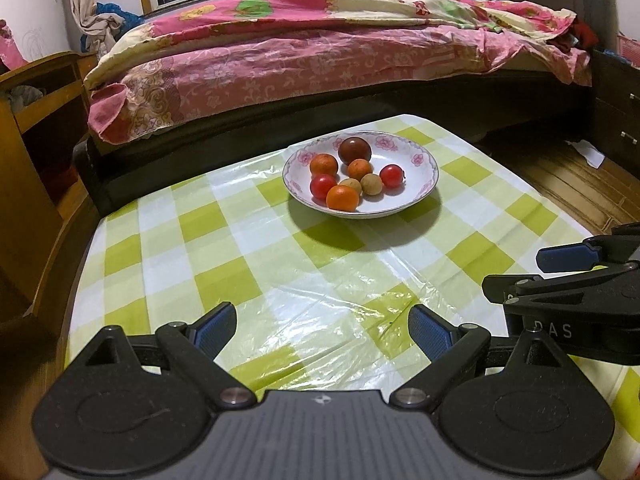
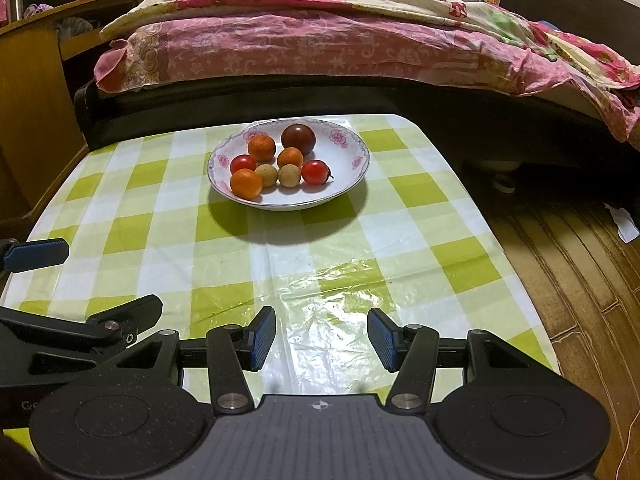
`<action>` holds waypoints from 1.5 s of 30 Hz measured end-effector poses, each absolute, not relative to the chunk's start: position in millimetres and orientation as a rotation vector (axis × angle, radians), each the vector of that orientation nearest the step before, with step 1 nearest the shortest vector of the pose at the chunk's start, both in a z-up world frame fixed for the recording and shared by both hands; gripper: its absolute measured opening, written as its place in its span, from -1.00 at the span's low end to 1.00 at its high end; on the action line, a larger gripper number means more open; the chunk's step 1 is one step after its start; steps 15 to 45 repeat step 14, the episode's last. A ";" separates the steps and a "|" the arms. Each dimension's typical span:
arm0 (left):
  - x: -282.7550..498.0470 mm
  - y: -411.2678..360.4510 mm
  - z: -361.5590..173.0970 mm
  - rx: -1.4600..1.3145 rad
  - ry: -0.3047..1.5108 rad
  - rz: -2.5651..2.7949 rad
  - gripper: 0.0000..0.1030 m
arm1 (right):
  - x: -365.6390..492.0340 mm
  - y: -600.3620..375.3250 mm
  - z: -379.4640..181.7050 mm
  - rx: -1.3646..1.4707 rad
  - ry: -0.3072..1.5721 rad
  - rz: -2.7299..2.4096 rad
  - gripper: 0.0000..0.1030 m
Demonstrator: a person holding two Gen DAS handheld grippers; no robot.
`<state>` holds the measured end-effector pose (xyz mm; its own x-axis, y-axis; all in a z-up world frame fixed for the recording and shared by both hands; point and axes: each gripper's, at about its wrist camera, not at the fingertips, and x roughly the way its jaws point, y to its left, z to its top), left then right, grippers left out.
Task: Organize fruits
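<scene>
A white bowl with pink flowers (image 1: 416,168) (image 2: 348,152) stands at the far end of the table with a green-checked cloth (image 1: 200,248) (image 2: 140,232). In it lie three oranges (image 1: 342,198) (image 2: 246,184), two red tomatoes (image 1: 391,176) (image 2: 315,172), two small tan fruits (image 1: 371,184) (image 2: 289,176) and a dark purple-brown fruit (image 1: 354,150) (image 2: 298,139). My left gripper (image 1: 322,330) is open and empty, low over the near part of the table. My right gripper (image 2: 322,338) is open and empty beside it, and shows at the right edge of the left wrist view (image 1: 560,272).
A bed with pink bedding (image 1: 320,52) (image 2: 320,40) runs behind the table. A wooden cabinet (image 1: 36,120) (image 2: 32,80) stands at the left. Wooden floor (image 2: 568,260) lies to the right, with a dark nightstand (image 1: 616,108).
</scene>
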<state>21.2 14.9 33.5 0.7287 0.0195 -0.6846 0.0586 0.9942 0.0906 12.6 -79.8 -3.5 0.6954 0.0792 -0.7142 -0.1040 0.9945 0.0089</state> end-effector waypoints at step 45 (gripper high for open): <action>21.7 16.4 32.0 0.097 0.766 -0.013 0.93 | 13.0 -78.0 -5.8 -0.030 0.805 0.110 -0.03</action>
